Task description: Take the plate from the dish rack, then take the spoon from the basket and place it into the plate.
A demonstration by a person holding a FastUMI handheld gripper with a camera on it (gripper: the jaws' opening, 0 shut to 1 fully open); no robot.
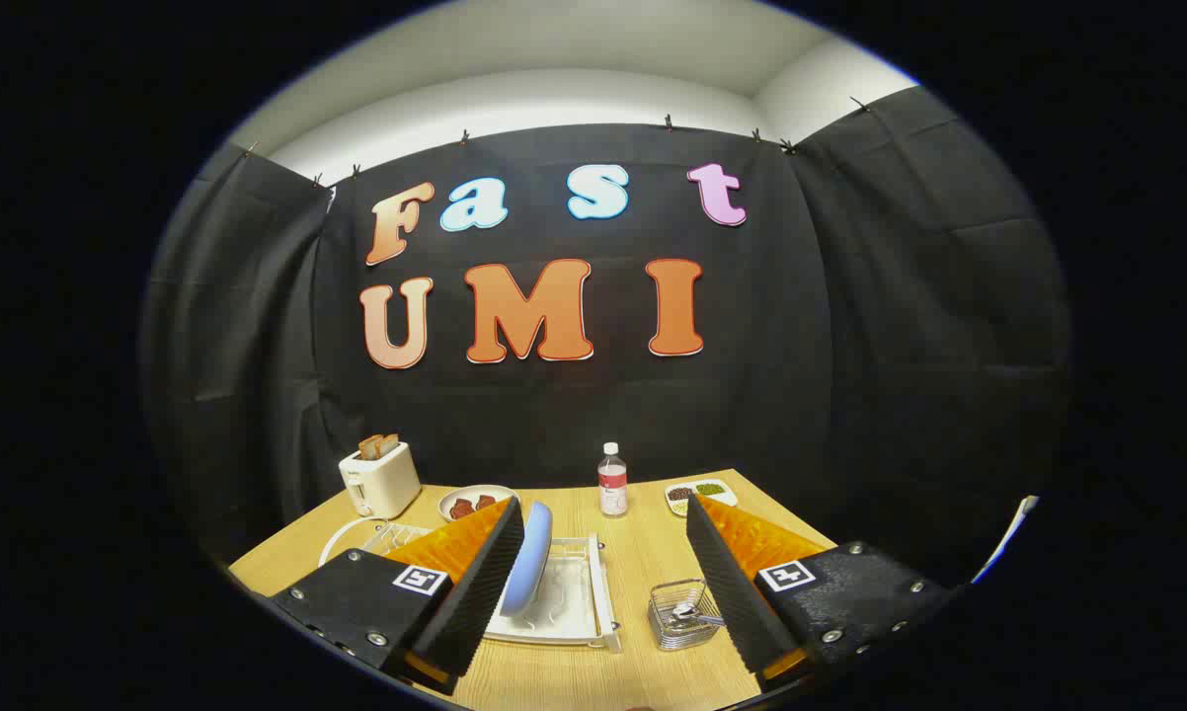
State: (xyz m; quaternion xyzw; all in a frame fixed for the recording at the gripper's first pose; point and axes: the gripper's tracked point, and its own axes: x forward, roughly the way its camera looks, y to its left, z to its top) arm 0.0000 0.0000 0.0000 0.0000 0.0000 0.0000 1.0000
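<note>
Centrally, the blue plate (527,558) is standing on edge in the white dish rack (593,592), its rim lying just beside the inner face of the left finger (475,583); whether the two are touching cannot be told. The spoon (694,615) is lying in the small wire basket (679,614), just beside the right finger (727,583) and near the rack. The claw (603,592) is hanging spread wide above the tabletop (643,553), pinching nothing, with the rack between its fingers.

Judged risk: since the plate is sitting off-centre toward the left finger, a closing claw may be pushing it sideways against the rack wires and tipping it rather than clamping it; the right finger, descending, could also be knocking the basket. The first step appears not yet done.

Pose: the claw is pointing forward and slightly downward across the tabletop, roughly level.

Beyond the fingers are standing a toaster (379,477) with bread, a plate of food (475,504), a bottle (611,481) and a divided dish (697,492).
</note>
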